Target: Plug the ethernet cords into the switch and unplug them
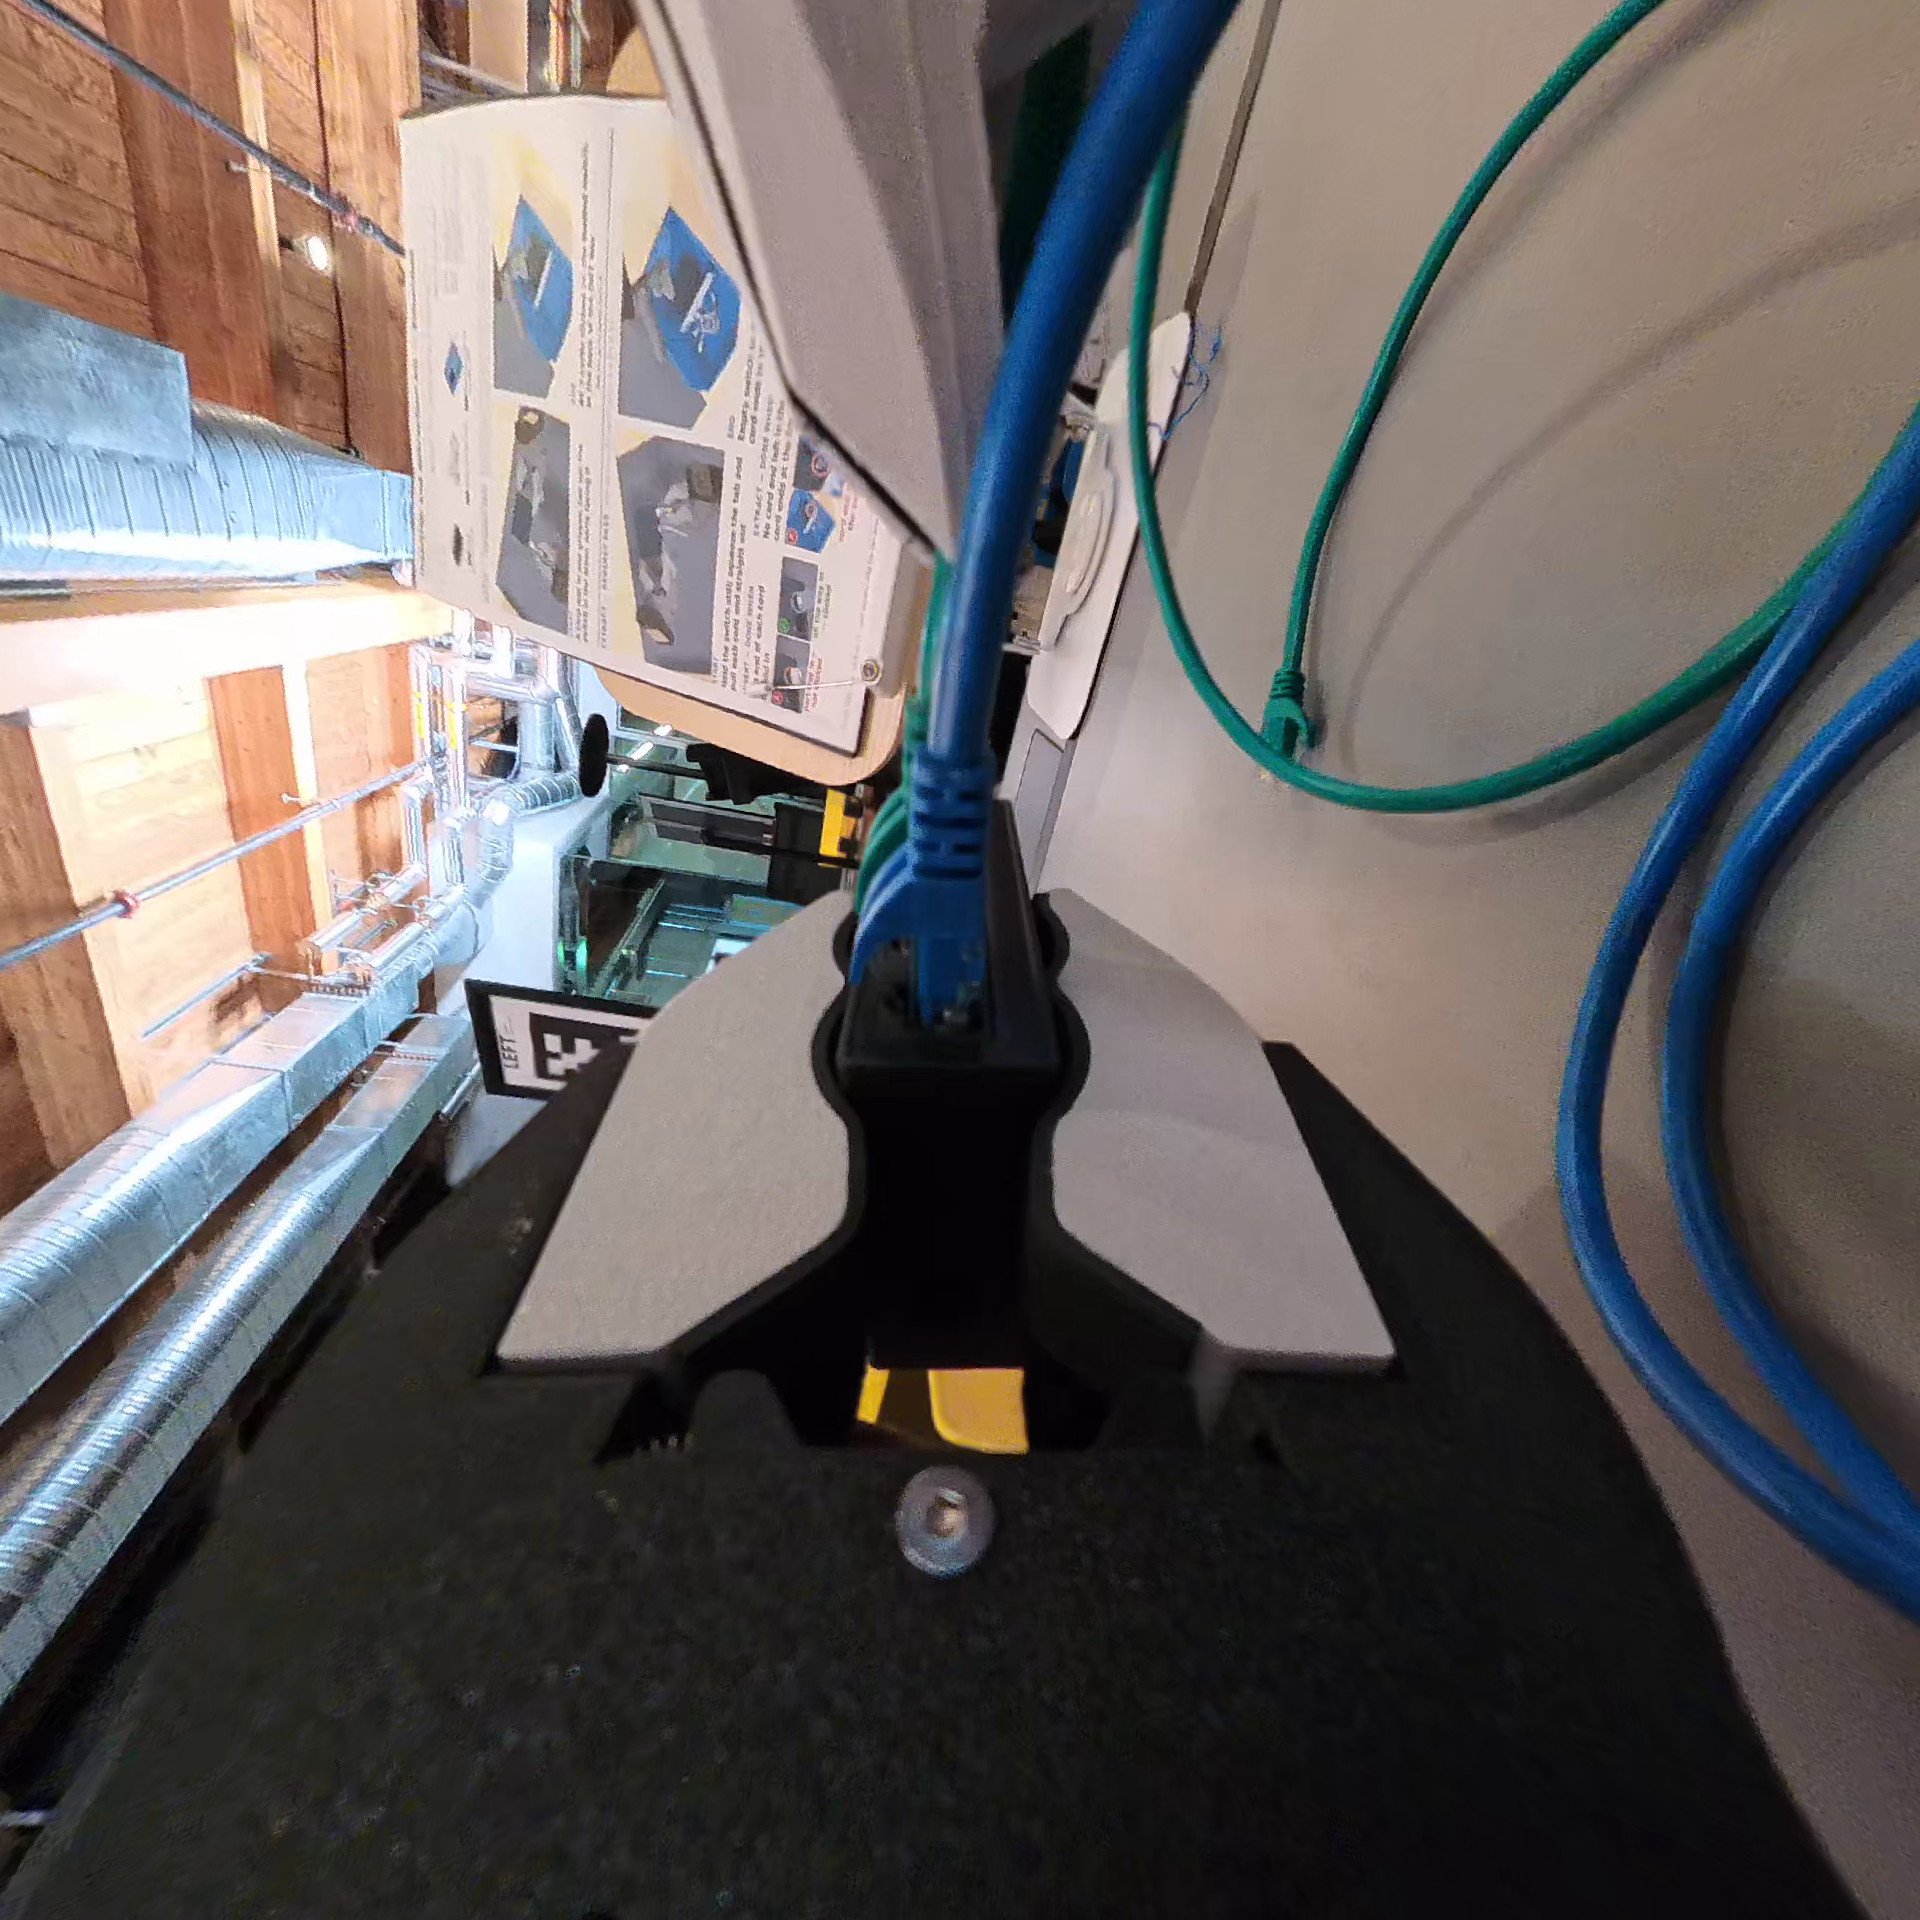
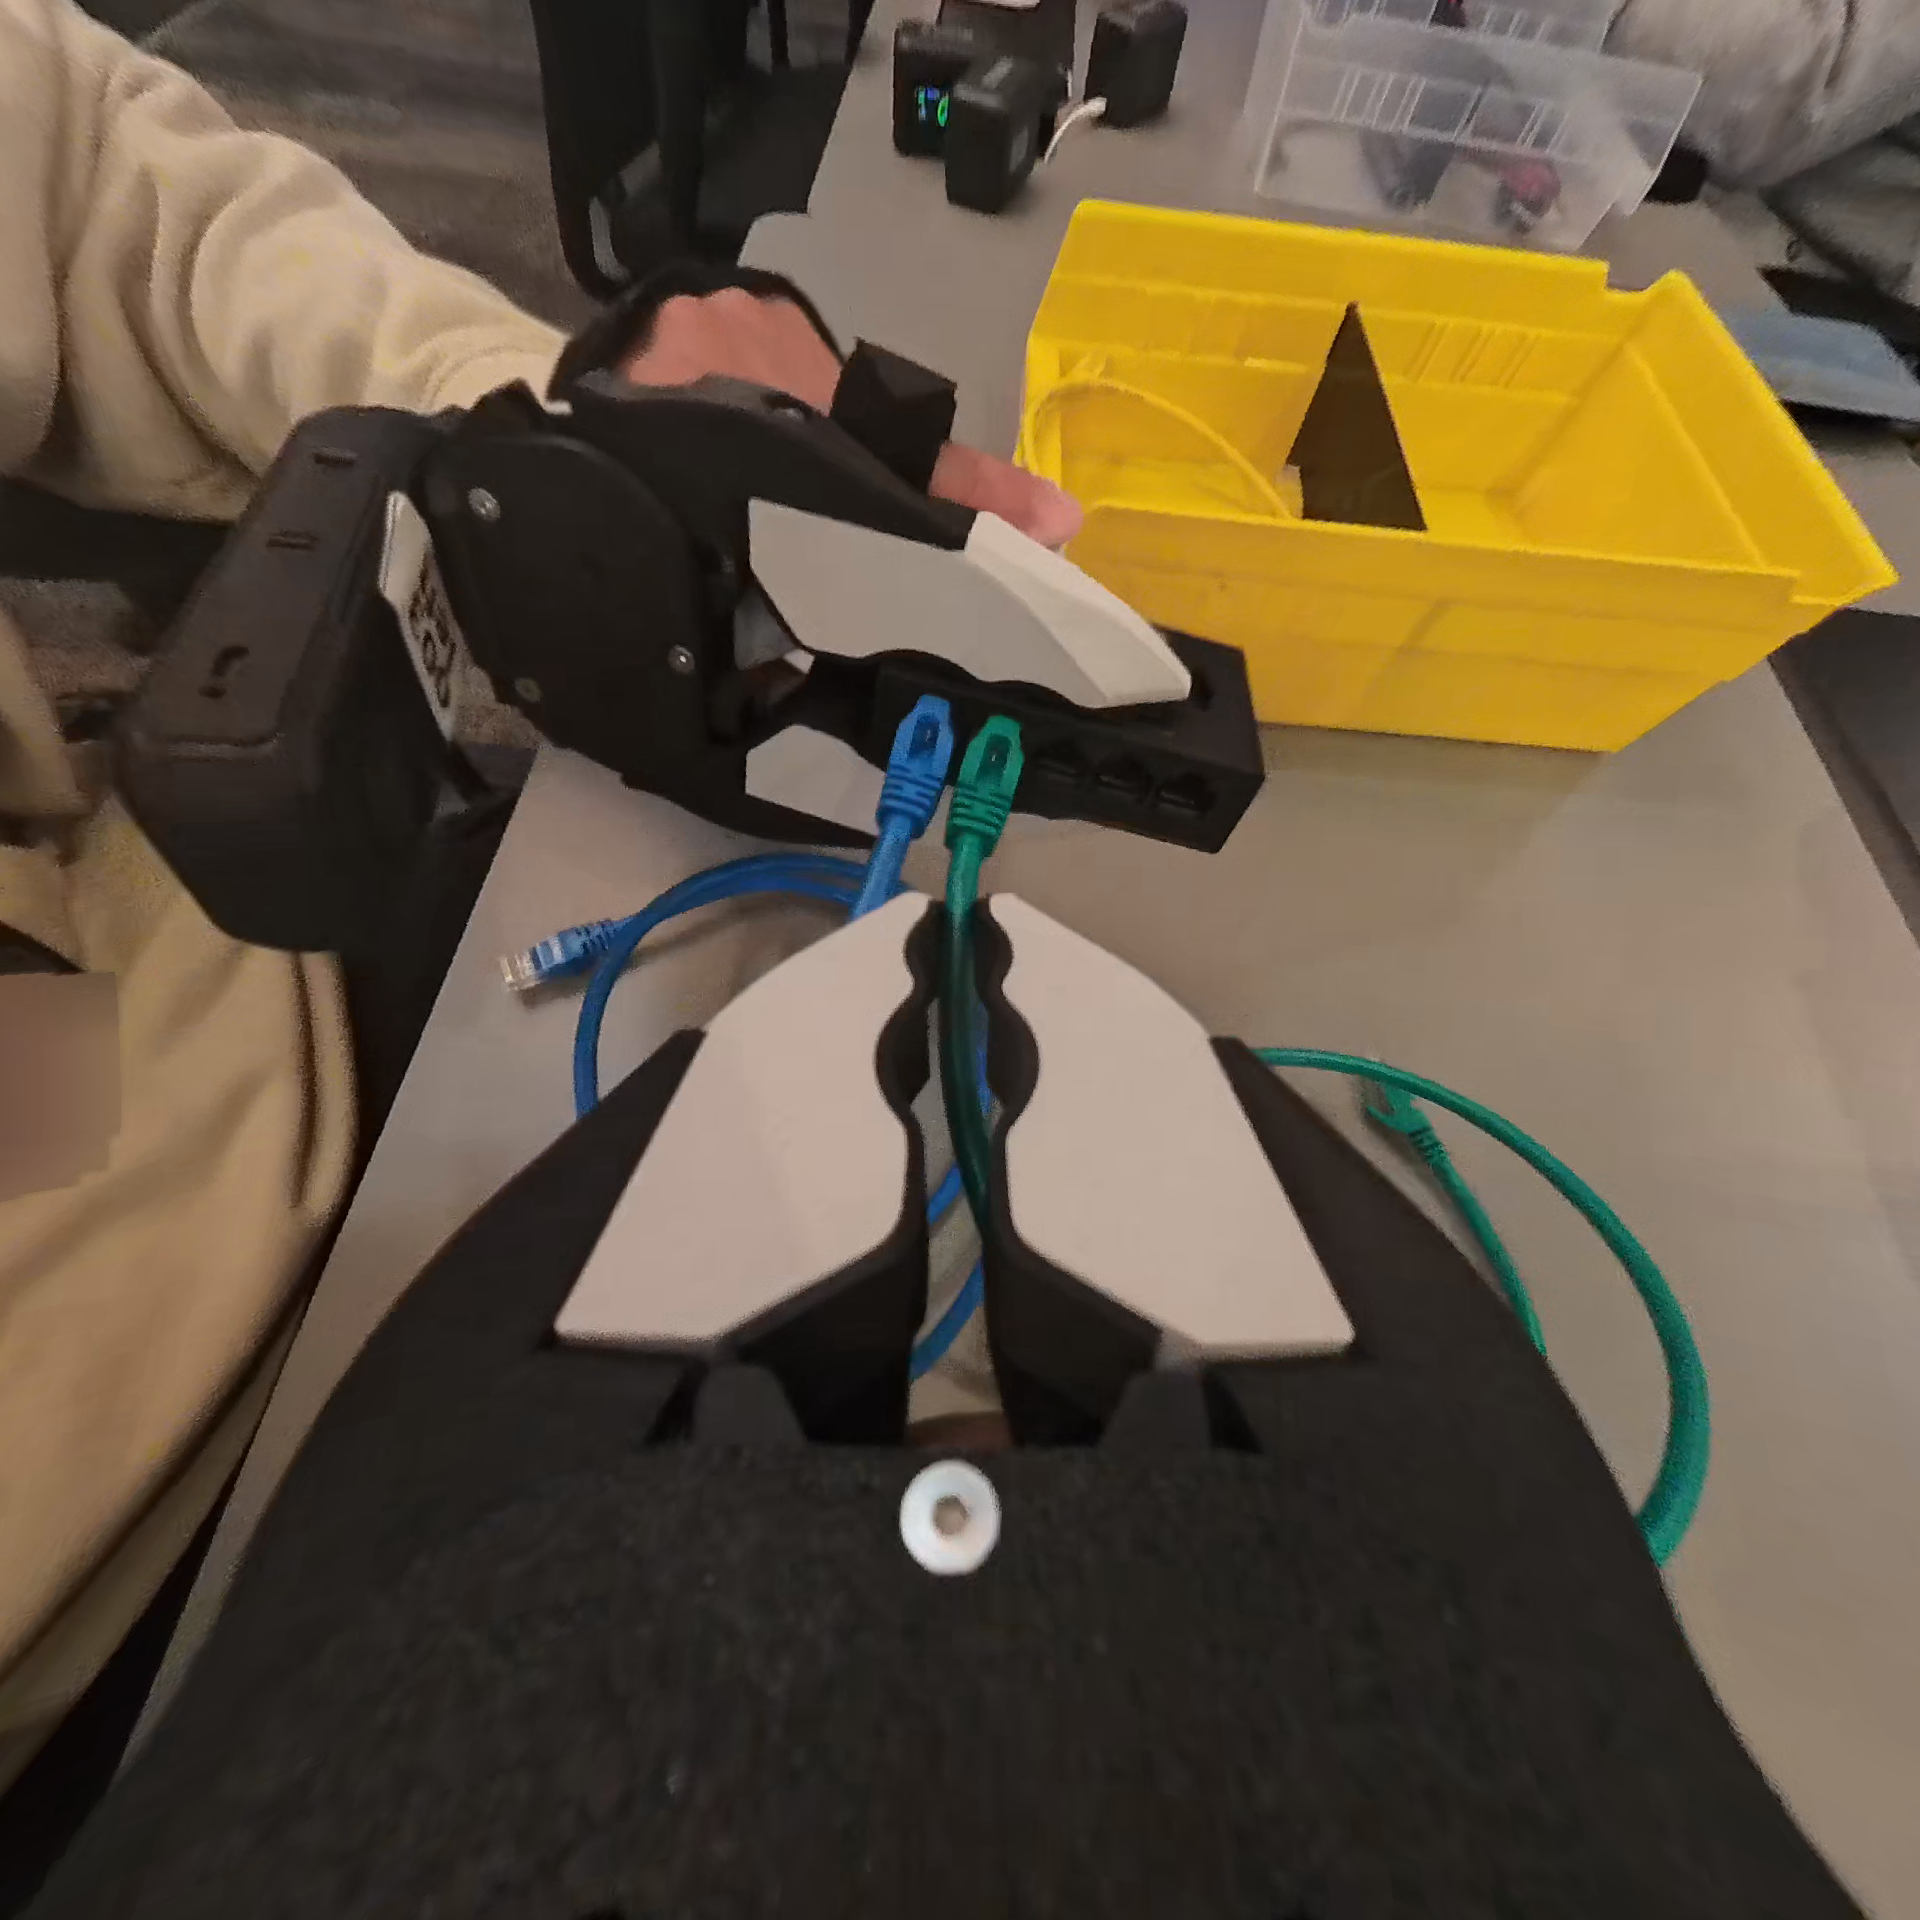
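Two ethernet cords are plugged into the black switch (image 2: 1101, 748) right now, one blue cord (image 2: 902, 800) and one green cord (image 2: 975, 821), side by side in neighbouring ports at the switch's left end. Three more ports to their right show no plug in them.

Over to the left hand-held gripper (image 2: 1049, 686): it comes in from the side, held by a person's hand (image 2: 748, 343) in a cream sleeve (image 2: 208, 312), and its two pale fingers are clamped on the switch, one on top, one underneath, holding the box just above the grey worktop (image 2: 1455, 935). In its own wrist view the switch (image 1: 951, 1029) sits squeezed between the two fingers, with the blue plug (image 1: 940, 894) running straight into it.

The right hand-held gripper (image 2: 961, 914) has its two fingers closed on the green cord, a little way behind the plug's boot, and the cord runs back through the wavy gap between them.

Both cords trail loose on the worktop. The blue one curls away left and its one free plug (image 2: 556, 951) lies flat near the worktop's edge. The green one loops round to the right, with its free plug (image 2: 1403, 1117) resting beside the right hand-held gripper.

One yellow bin (image 2: 1455, 540) stands just behind the switch, with a thin yellow cable coiled inside. Further back, a clear plastic organiser (image 2: 1455, 104) and a few small black devices (image 2: 987, 114), blurred.
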`<state>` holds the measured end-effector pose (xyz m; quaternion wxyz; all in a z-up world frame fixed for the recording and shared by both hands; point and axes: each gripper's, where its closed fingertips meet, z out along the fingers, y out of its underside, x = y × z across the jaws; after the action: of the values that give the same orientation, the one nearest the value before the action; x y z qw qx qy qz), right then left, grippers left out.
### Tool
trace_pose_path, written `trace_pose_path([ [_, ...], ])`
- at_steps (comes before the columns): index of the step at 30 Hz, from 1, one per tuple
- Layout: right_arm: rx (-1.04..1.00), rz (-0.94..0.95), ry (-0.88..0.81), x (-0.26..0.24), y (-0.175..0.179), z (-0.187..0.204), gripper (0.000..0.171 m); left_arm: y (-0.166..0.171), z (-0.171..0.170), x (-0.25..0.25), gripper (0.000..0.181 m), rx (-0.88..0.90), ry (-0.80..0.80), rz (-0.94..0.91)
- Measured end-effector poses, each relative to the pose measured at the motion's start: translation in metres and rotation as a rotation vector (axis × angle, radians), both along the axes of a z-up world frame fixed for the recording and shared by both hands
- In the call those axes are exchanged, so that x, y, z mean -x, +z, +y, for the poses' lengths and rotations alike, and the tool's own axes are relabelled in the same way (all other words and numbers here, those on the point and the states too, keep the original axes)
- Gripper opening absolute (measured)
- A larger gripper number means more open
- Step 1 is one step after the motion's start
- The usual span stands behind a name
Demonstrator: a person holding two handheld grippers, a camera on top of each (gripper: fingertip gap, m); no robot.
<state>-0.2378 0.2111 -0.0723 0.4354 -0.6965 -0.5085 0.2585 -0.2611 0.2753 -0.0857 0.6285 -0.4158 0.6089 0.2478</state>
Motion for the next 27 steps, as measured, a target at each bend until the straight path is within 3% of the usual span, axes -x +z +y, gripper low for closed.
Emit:
trace_pose_path([
  [8,-0.056,0.121,-0.042,0.016,0.008,0.01,0.0,-0.004,-0.011,-0.015,0.029,0.022,-0.05,-0.012],
  [10,-0.05,0.069,-0.064,0.023,0.0,0.013,0.0,-0.006,-0.014,-0.018,0.029,0.009,-0.027,-0.01],
  [18,-0.036,0.105,-0.121,-0.014,0.03,0.01,0.009,0.003,0.002,-0.001,0.029,0.029,0.023,-0.066],
  [23,-0.006,-0.002,-0.119,-0.011,0.006,0.011,0.015,0.001,0.004,0.001,0.03,0.031,0.032,-0.059],
  [27,0.008,-0.01,-0.112,-0.009,0.006,0.009,0.016,0.0,0.005,0.004,0.029,0.03,0.036,-0.054],
])
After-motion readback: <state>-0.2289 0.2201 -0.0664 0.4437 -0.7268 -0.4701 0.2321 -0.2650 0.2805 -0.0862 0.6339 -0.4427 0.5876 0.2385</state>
